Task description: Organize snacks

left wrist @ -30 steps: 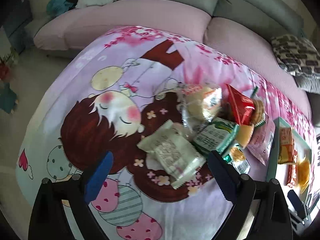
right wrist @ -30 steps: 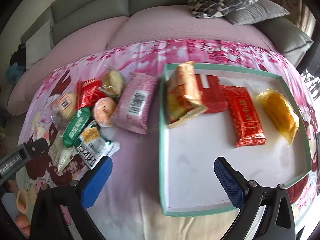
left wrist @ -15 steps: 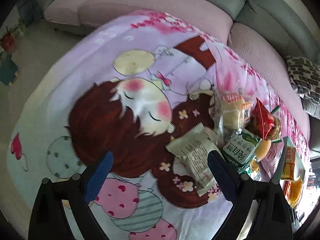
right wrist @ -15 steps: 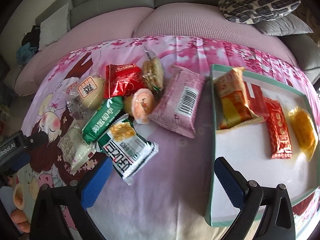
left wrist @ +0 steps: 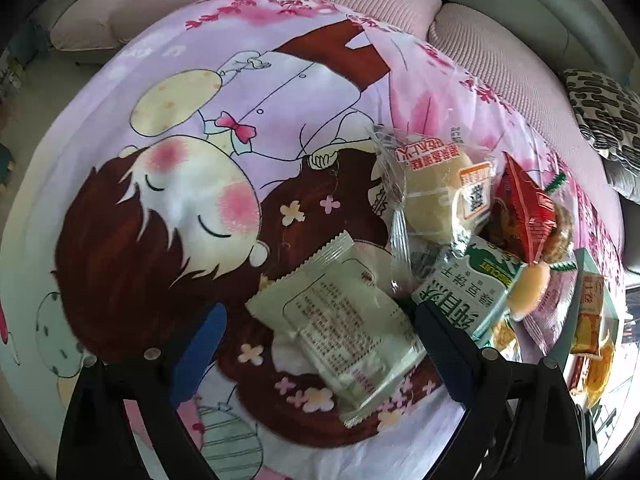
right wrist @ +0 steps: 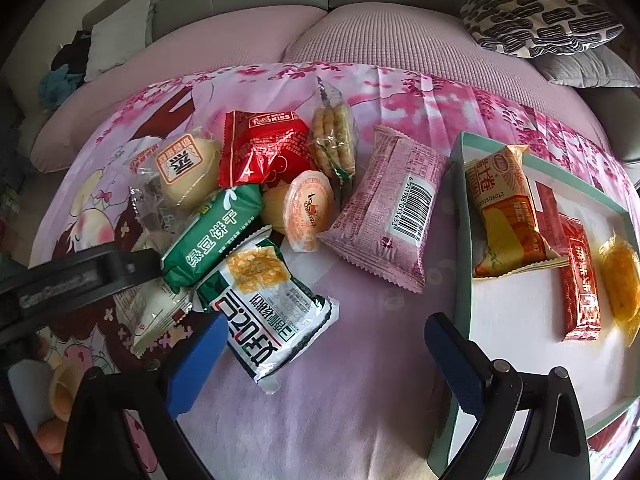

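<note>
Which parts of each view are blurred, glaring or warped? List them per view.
Left wrist view: fisheye bends the sofa edge; glare on the clear bun wrapper; the tray is squeezed at the right rim. Right wrist view: the left gripper's body is smeared; sheen on the red Kiss packet; dark corners.

soft, even daylight in both views, no hard shadows. strong fisheye bending, with black corners from ten to two o'clock. glare glints on the red packet (right wrist: 262, 150). the left gripper (left wrist: 320, 344) view is slightly blurred; the right view is sharper.
</note>
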